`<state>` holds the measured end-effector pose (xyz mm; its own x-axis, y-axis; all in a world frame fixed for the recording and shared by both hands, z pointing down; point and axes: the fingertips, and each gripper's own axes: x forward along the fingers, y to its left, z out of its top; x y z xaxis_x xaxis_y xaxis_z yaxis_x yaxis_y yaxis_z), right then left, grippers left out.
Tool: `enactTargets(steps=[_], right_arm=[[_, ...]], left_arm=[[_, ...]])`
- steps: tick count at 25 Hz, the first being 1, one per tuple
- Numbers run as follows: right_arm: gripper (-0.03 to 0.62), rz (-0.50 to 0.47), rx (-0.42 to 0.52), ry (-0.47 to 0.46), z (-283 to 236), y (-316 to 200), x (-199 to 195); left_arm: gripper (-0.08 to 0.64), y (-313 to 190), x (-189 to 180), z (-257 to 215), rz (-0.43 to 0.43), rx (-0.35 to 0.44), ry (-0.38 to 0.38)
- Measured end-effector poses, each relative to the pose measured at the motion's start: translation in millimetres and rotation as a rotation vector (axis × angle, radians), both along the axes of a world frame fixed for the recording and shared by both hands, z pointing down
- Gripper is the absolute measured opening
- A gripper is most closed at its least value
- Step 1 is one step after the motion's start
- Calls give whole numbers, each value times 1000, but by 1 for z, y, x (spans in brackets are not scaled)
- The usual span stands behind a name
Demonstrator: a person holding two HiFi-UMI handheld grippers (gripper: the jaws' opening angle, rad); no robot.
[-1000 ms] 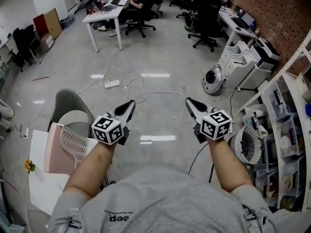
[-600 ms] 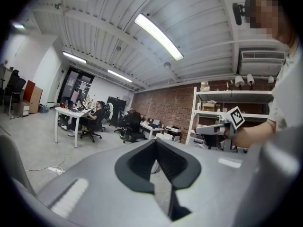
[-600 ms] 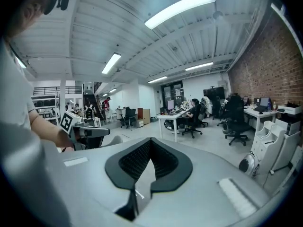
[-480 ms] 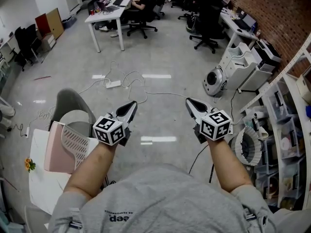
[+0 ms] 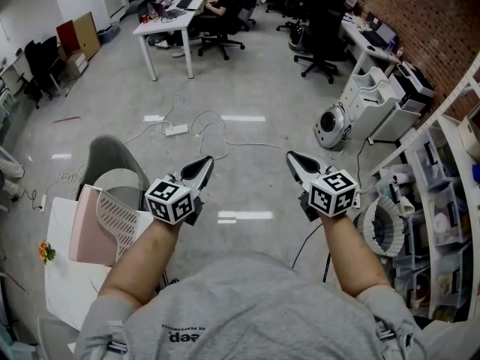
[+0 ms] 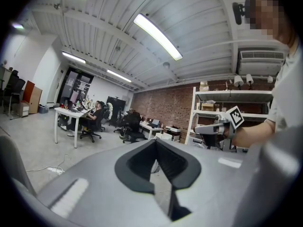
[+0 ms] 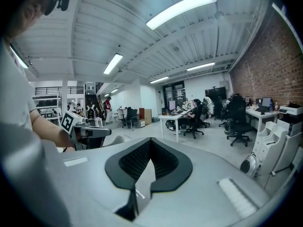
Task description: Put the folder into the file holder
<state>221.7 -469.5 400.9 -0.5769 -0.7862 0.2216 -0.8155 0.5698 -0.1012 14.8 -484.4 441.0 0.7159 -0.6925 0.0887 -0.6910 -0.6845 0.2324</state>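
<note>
A pink folder stands at the left on a white table. The slanted side of a white mesh file holder crosses its right part, so the folder looks set inside the holder. My left gripper is held in the air to the right of the holder, apart from it, jaws shut and empty. My right gripper hovers level with it over the floor, also shut on nothing. The left gripper view shows closed jaws and the right gripper beside them. In the right gripper view the jaws meet too.
A grey chair stands behind the table. Cables and a power strip lie on the floor ahead. White shelves with bins line the right side, with a fan below them. Desks and seated people are far off.
Both grippers keep the same pose and stay shut. The head view has shifted very slightly.
</note>
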Motion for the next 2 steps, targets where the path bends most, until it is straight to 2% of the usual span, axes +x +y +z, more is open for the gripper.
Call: enactTargets(steps=[2], right_arm=[[3, -3, 0, -1, 0, 1, 0]], left_arm=[[58, 1, 0, 0, -1, -1, -1]])
